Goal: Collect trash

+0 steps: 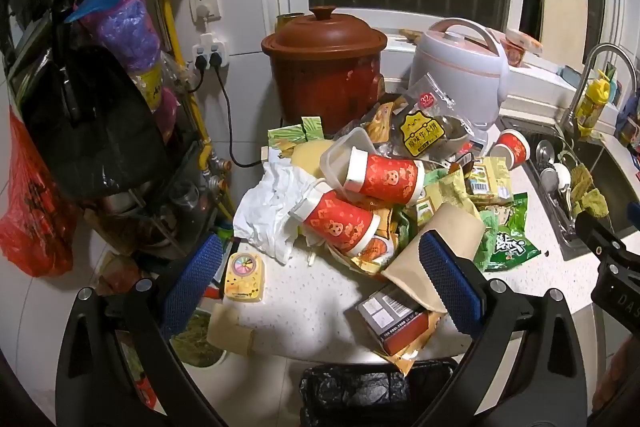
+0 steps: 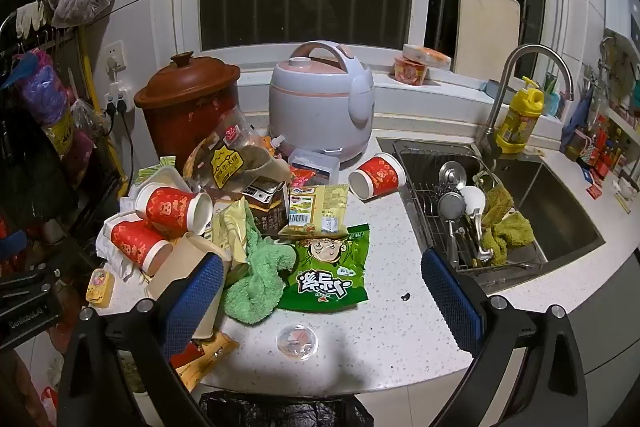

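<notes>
A heap of trash lies on the white counter (image 1: pixel 304 311): red paper cups (image 1: pixel 384 179) (image 2: pixel 172 209), a crumpled white tissue (image 1: pixel 272 211), a tan paper piece (image 1: pixel 436 251), snack wrappers and a green snack bag (image 2: pixel 326 271) (image 1: pixel 510 243). One more red cup (image 2: pixel 376 175) lies apart near the sink. A small clear lid (image 2: pixel 297 341) lies near the counter's front edge. My left gripper (image 1: pixel 320 283) is open and empty over the heap's near side. My right gripper (image 2: pixel 322 295) is open and empty above the green bag. A black-lined bin (image 1: pixel 356 391) (image 2: pixel 280 409) stands below the counter edge.
A brown clay pot (image 1: pixel 326 67) and a white rice cooker (image 2: pixel 320 99) stand at the back. The sink (image 2: pixel 520 203) with a dish rack and tap is on the right. A rack with hanging bags (image 1: pixel 80 115) is on the left. A yellow toy (image 1: pixel 245 277) lies by the counter's left edge.
</notes>
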Motion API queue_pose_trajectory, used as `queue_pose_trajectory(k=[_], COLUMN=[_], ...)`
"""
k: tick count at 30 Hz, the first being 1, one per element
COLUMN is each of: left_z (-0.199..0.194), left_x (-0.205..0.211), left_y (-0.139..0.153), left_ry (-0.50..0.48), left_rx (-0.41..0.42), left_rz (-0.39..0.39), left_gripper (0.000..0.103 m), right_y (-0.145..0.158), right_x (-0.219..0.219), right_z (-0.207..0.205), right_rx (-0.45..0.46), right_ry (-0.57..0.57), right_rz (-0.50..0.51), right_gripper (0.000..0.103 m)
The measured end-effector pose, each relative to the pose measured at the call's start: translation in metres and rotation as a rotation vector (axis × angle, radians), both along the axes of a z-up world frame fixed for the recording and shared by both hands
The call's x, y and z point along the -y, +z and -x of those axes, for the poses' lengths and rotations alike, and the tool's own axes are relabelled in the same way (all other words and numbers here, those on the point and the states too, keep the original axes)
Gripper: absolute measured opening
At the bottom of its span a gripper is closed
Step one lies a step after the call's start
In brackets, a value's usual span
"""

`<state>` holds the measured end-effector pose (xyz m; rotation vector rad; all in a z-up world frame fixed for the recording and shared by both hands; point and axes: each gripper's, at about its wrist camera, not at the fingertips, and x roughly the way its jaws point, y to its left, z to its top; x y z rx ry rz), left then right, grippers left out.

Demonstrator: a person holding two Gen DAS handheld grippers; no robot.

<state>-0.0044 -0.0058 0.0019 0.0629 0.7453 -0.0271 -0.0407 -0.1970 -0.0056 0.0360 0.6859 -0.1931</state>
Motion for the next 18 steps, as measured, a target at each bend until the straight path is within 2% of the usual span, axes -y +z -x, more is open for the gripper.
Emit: queue_pose_trajectory(k=[18], left_z=[-0.0002], left_x=[0.0001], left_y=[-0.0002], left_ry=[-0.001], left_rx=[0.0], left_rz=[0.001], left_gripper=[0.096], right_y=[-0.0009], right_x=[0.0003], right_z=[0.0007], right_rx=[-0.001], right_ry=[-0.001], right_rz=[0.001], right_gripper=[0.098])
